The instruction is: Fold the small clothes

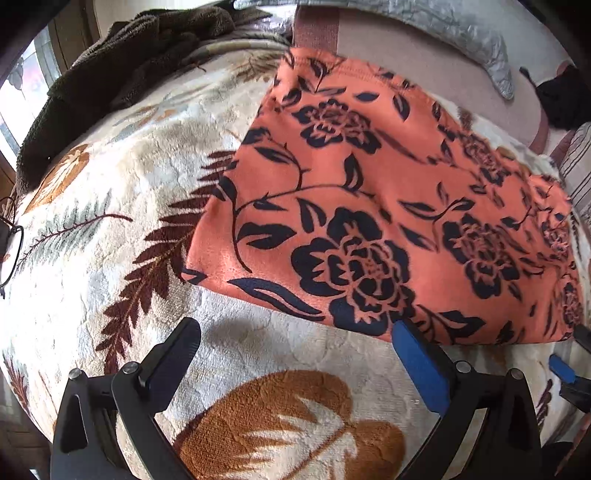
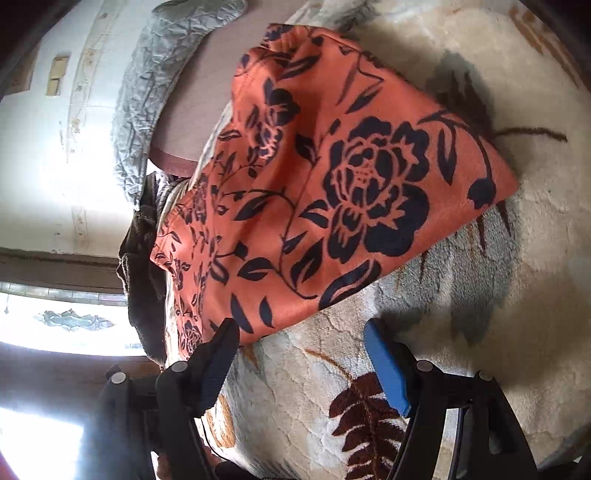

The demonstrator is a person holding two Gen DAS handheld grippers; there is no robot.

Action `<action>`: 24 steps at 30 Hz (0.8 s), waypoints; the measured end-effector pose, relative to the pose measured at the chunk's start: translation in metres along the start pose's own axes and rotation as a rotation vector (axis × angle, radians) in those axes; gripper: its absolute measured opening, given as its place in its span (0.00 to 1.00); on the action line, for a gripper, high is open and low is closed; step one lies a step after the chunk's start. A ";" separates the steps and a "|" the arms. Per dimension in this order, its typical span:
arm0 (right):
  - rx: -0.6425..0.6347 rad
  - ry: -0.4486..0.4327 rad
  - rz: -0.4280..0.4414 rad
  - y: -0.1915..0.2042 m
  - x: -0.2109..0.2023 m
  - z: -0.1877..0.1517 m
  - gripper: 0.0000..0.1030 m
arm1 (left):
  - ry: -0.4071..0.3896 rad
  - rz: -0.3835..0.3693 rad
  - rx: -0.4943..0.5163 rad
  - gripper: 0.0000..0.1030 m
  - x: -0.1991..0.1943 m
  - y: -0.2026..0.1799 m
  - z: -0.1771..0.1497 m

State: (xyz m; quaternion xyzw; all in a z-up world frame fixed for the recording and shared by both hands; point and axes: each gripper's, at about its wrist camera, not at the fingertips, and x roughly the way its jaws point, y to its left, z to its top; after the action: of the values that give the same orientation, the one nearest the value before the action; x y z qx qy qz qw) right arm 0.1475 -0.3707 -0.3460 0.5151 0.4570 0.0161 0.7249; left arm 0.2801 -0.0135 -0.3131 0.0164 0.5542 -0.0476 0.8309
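An orange garment with a dark navy rose print (image 1: 369,206) lies flat and folded on a cream leaf-patterned blanket (image 1: 147,192). My left gripper (image 1: 295,332) is open and empty, just short of the garment's near edge; its blue pad (image 1: 421,365) touches or overlaps that edge. In the right wrist view the same garment (image 2: 332,192) lies ahead. My right gripper (image 2: 301,332) is open and empty at its near corner, with the black finger (image 2: 218,354) over the edge. The tip of the right gripper shows at the right edge of the left wrist view (image 1: 565,369).
A dark brown fleece (image 1: 122,66) is bunched at the blanket's far left. A grey quilted cushion (image 1: 443,33) and a mauve sheet (image 1: 424,66) lie beyond the garment. Eyeglasses (image 1: 9,251) rest at the left edge. A window (image 2: 55,325) is at left.
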 end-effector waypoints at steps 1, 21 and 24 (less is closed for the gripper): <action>0.019 -0.004 0.017 -0.002 0.001 0.003 0.71 | 0.014 0.005 0.000 1.00 0.007 -0.002 0.004; -0.072 0.031 0.045 0.007 -0.016 -0.016 0.72 | 0.007 -0.243 -0.003 1.00 0.000 -0.010 0.006; -0.047 0.050 0.058 0.000 -0.014 -0.015 0.72 | -0.002 -0.250 -0.003 1.00 0.003 -0.016 0.013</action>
State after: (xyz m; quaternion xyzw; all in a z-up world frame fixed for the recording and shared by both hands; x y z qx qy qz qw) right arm 0.1290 -0.3667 -0.3376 0.5105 0.4594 0.0610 0.7244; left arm 0.2921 -0.0310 -0.3102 -0.0541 0.5511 -0.1500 0.8191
